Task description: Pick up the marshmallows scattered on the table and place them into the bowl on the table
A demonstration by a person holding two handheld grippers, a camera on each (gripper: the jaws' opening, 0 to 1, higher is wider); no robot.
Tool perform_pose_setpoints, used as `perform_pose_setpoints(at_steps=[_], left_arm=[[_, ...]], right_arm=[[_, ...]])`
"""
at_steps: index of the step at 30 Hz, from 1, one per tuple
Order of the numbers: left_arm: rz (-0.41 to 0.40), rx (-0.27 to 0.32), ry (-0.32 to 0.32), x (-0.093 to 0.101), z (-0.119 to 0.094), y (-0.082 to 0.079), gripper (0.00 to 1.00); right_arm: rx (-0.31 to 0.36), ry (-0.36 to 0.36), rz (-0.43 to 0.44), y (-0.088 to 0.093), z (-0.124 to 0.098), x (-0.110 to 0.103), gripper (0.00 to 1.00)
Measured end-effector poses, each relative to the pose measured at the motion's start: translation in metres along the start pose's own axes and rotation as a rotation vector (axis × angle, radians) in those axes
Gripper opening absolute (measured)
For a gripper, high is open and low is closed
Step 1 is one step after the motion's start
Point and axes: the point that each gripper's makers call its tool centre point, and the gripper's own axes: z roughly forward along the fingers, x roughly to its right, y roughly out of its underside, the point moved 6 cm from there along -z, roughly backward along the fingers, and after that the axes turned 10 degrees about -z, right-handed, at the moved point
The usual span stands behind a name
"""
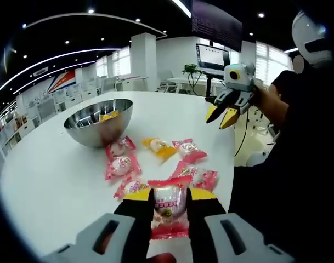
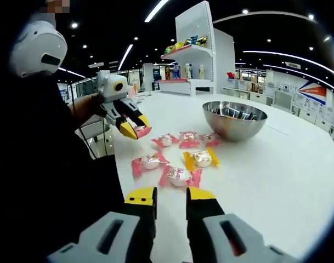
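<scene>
In the left gripper view we see our left gripper (image 1: 168, 205) clamped on a pink-wrapped marshmallow (image 1: 168, 204), held between the yellow-tipped jaws at the near edge of the white table (image 1: 51, 175). Beyond it lie six more wrapped marshmallows (image 1: 156, 159), five pink and one yellow, and farther left stands the steel bowl (image 1: 98, 121) with something yellow inside. The right gripper (image 1: 226, 113) hangs at the far right, jaws parted and empty. In the right gripper view, our right gripper (image 2: 165, 197) has its jaws apart with nothing between them, the closest pink marshmallow lying just beyond its tips. We count six sweets on the table, with the bowl at the far right. The left gripper grips a pink wrapper on the left.
</scene>
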Motion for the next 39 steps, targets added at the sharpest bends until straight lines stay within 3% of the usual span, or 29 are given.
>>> perform_pose_setpoints(at_steps=[17, 28, 39], left_arm=[[0.014, 0.104, -0.078, -0.045, 0.007, -0.066, 0.25], [-0.003, 0.15, -0.074, -0.072, 0.031, -0.105, 0.25], [-0.038, 0.201, -0.15, -0.113, 0.058, -0.142, 0.25]], right_arm=[[-0.005, 0.007, 0.003, 0.001, 0.002, 0.006, 0.21], [-0.016, 0.016, 0.021, 0.008, 0.003, 0.009, 0.2], [-0.023, 0.01, 0.033, 0.012, 0.008, 0.009, 0.2]])
